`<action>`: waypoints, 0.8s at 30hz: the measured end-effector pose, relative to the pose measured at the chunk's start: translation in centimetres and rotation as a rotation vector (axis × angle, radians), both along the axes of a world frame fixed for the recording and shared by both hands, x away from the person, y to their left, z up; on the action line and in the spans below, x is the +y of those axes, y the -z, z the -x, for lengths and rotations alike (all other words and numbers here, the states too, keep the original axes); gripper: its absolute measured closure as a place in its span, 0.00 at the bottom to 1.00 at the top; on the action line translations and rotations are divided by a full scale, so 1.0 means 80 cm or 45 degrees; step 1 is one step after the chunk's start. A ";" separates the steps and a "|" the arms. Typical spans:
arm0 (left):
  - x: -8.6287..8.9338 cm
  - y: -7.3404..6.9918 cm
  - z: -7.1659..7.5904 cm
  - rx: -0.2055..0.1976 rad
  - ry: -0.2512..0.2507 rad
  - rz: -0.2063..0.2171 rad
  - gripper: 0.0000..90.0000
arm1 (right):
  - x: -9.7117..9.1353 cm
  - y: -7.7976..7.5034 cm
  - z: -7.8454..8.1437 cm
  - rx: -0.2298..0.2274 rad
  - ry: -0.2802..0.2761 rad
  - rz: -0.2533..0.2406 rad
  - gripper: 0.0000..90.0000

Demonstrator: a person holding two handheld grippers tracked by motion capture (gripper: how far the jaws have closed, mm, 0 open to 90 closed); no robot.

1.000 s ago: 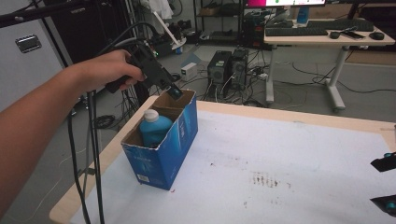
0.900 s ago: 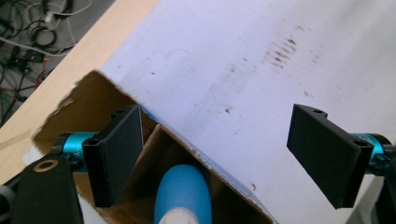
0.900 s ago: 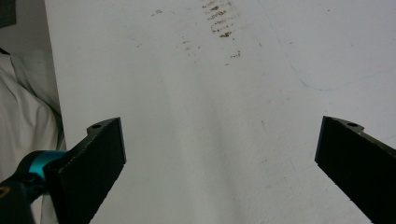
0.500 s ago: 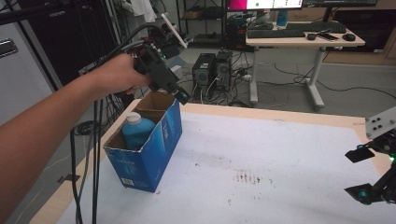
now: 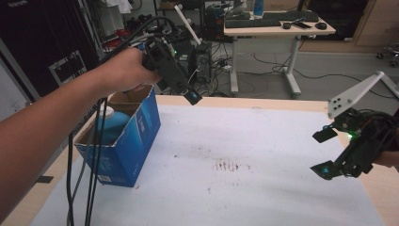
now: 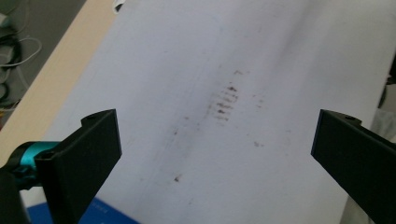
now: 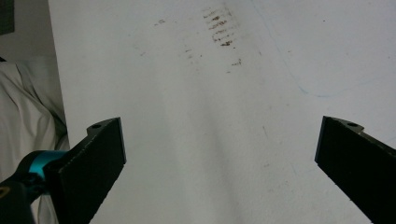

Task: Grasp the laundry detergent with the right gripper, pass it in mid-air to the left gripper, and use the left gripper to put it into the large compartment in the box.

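- Blue cardboard box (image 5: 123, 141) stands at the table's (image 5: 263, 188) left edge, a blue bottle (image 5: 113, 126) upright inside.
- Left gripper (image 5: 190, 96), jaws wide and empty, has lifted clear of the box rim since a second ago.
- Right gripper (image 5: 324, 153), jaws wide and empty, has come in at the right; a two-handed step looks about to begin.

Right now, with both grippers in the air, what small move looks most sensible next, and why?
Probably lower the left gripper back toward the blue box. It hangs open just past the box's far corner, holding nothing, while the blue bottle stands inside the open top. The right gripper, also open, hovers far off at the table's right edge.
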State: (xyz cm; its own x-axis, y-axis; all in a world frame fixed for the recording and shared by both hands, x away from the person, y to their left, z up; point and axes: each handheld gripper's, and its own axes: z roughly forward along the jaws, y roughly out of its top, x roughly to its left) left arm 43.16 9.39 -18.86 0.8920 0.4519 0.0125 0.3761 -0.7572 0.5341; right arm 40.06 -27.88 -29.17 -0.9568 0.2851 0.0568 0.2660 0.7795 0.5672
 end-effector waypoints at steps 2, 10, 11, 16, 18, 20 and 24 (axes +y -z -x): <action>-0.009 0.004 0.000 0.007 0.023 -0.019 0.02 | 0.000 0.000 -0.001 -0.003 -0.002 -0.003 0.01; -0.042 0.028 -0.002 0.053 0.099 -0.059 0.02 | 0.004 0.003 -0.003 0.008 -0.002 0.010 0.01; -0.046 0.031 -0.002 0.056 0.105 -0.060 0.02 | 0.004 0.003 -0.004 0.006 -0.005 0.014 0.01; -0.064 0.041 0.001 0.063 0.161 -0.065 0.02 | 0.006 0.005 -0.005 0.013 0.001 0.021 0.01; -0.071 0.046 0.001 0.067 0.178 -0.073 0.02 | 0.006 0.005 -0.006 0.018 0.002 0.024 0.01; -0.077 0.051 0.002 0.066 0.195 -0.082 0.02 | 0.006 0.005 -0.006 0.013 0.004 0.027 0.01; -0.086 0.061 0.002 0.072 0.212 -0.082 0.02 | 0.007 0.006 -0.006 0.018 0.007 0.039 0.01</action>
